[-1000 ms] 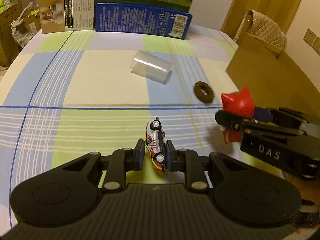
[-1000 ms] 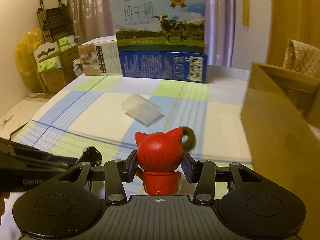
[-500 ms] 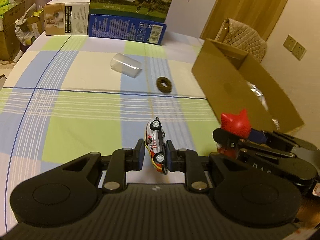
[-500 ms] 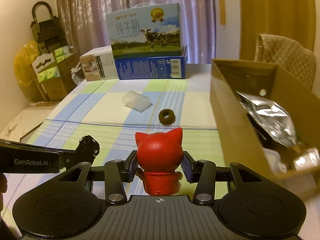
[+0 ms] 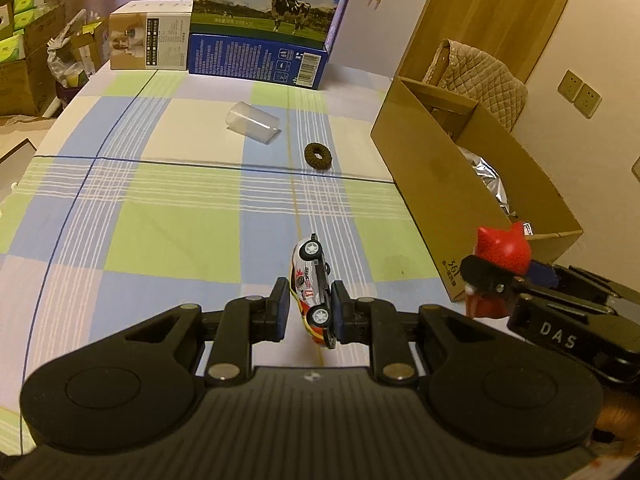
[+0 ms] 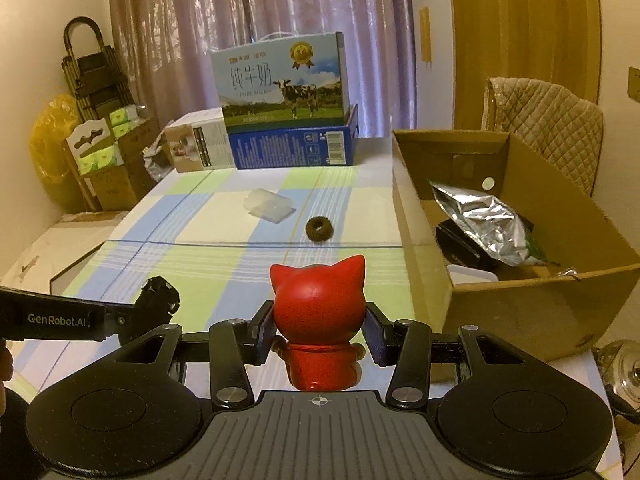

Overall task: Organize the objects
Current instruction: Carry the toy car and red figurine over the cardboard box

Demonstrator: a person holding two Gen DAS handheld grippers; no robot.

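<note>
Warm dim light. Pinkish curtains (image 6: 256,20) at back, wooden door (image 6: 524,40) right, quilted chair (image 6: 548,120) by it, stacked boxes (image 6: 104,152) left w/ folded ladder (image 6: 86,68).

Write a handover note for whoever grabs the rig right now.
Left gripper: shut on toy car, held above the table.
Right gripper: shut on red cat, held beside the box, near its front corner.
Done: both toys picked up; the box already holds a foil bag and other items.
Left: drop both toys in the box, probably; then the cup, lying on its side, and brown ring, both on the table.
</note>
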